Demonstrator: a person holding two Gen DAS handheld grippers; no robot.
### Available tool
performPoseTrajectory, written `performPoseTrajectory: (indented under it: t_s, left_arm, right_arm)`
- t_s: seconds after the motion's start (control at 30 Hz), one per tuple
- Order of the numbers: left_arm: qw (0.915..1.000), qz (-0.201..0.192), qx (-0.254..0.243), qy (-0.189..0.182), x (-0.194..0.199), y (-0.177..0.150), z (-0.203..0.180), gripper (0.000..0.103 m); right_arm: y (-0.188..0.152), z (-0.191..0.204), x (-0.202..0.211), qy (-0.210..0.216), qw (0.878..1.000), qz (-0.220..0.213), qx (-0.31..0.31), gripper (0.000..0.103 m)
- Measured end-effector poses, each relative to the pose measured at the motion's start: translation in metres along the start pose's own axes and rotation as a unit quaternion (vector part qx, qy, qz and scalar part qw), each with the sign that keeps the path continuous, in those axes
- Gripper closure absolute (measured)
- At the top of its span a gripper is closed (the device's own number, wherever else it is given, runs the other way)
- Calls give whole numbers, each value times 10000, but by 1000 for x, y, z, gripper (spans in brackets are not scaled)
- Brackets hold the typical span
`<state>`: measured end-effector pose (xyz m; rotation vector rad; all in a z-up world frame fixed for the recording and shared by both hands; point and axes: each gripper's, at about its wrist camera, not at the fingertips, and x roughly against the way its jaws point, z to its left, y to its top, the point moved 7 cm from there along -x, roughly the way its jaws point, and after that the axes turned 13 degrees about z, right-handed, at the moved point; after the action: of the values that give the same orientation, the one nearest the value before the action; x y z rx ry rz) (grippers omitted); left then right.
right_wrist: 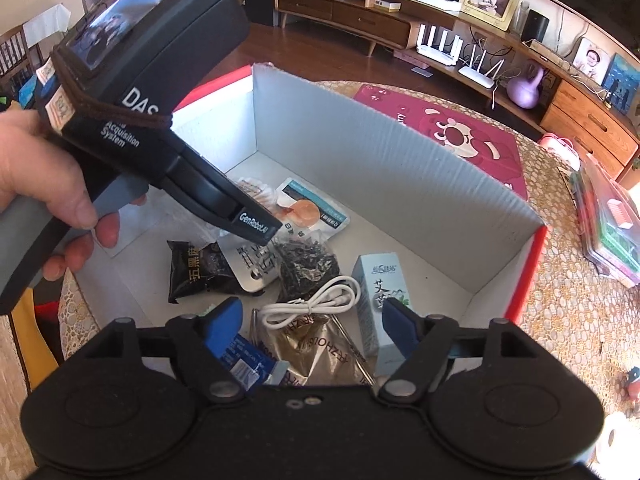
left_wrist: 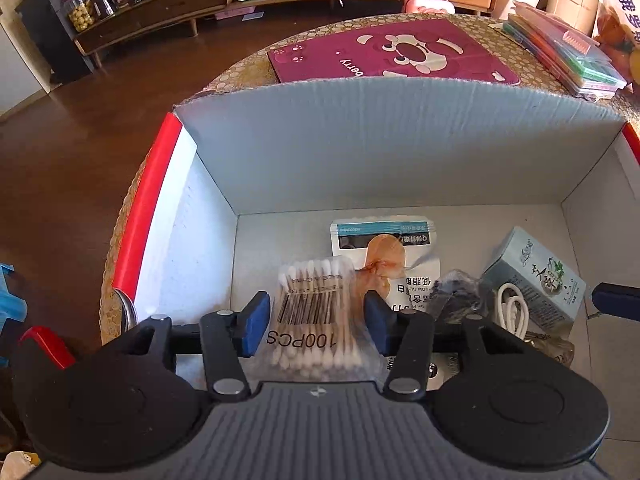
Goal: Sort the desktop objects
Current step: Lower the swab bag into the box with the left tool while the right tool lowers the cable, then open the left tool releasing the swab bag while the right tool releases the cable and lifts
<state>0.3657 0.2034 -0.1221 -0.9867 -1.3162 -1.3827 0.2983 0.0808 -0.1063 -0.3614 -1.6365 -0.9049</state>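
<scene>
Box (left_wrist: 400,152) sits on worktop (left_wrist: 240,76), walls tall, top open; everything is located against it. Left claw (left_wrist: 316,320) is inside the box near its left wall, clenched on a pack of cotton swabs (left_wrist: 312,308), held low over the floor, probably for dropping in. Right claw (right_wrist: 312,324) hovers over the box's near side, released, nothing between the blue pads; a small carton (right_wrist: 382,292) and a white cable (right_wrist: 320,302) lie just below. Snack packets (right_wrist: 200,268) crowd the box's middle. Free floor remains along the far wall. A pink mat (left_wrist: 392,50) lies beyond the box.
</scene>
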Motion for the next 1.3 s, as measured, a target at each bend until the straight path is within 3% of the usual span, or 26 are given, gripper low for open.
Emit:
performPoseTrajectory:
  t_s: [0.17, 1.3]
  left_arm:
    - [9996, -219, -69, 143, 14, 0, -8, 32]
    - [9961, -872, -67, -128, 104, -49, -65, 31]
  right_arm:
    - [-6, 1, 13, -78, 9999, -125, 22, 18]
    - [-68, -19, 112, -80, 9957, -895, -210, 14]
